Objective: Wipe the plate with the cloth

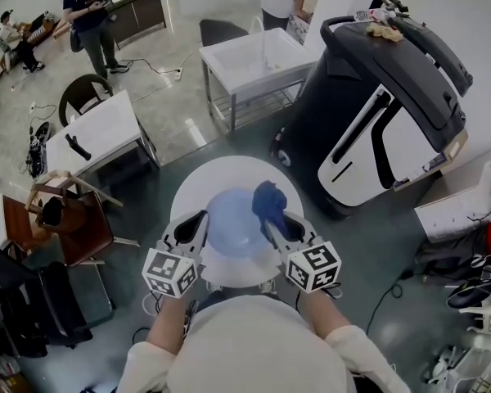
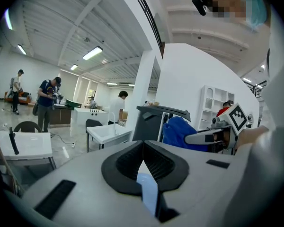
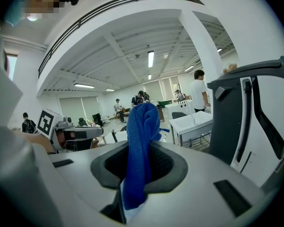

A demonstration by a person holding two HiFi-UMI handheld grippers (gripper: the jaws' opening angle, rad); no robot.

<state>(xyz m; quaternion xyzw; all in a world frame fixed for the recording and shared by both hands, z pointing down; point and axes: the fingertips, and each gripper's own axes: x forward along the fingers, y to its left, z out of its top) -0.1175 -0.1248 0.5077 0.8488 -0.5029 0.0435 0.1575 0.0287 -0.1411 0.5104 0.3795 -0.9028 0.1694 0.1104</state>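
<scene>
A pale blue plate [image 1: 233, 219] is held over a small round white table [image 1: 221, 173] in the head view. My left gripper [image 1: 203, 218] is shut on the plate's left rim; in the left gripper view that rim [image 2: 148, 187] shows as a thin pale sliver between the closed jaws. My right gripper [image 1: 272, 226] is shut on a dark blue cloth [image 1: 268, 201], which lies bunched on the plate's right side. In the right gripper view the cloth [image 3: 139, 155] stands up out of the jaws. The cloth [image 2: 176, 131] also shows in the left gripper view.
A big black-and-white machine [image 1: 385, 113] stands close at the right. A white sink-like table [image 1: 254, 64] is beyond the round table. At the left are a white table [image 1: 98, 129] and a wooden chair [image 1: 65, 219]. People [image 1: 90, 15] stand far back.
</scene>
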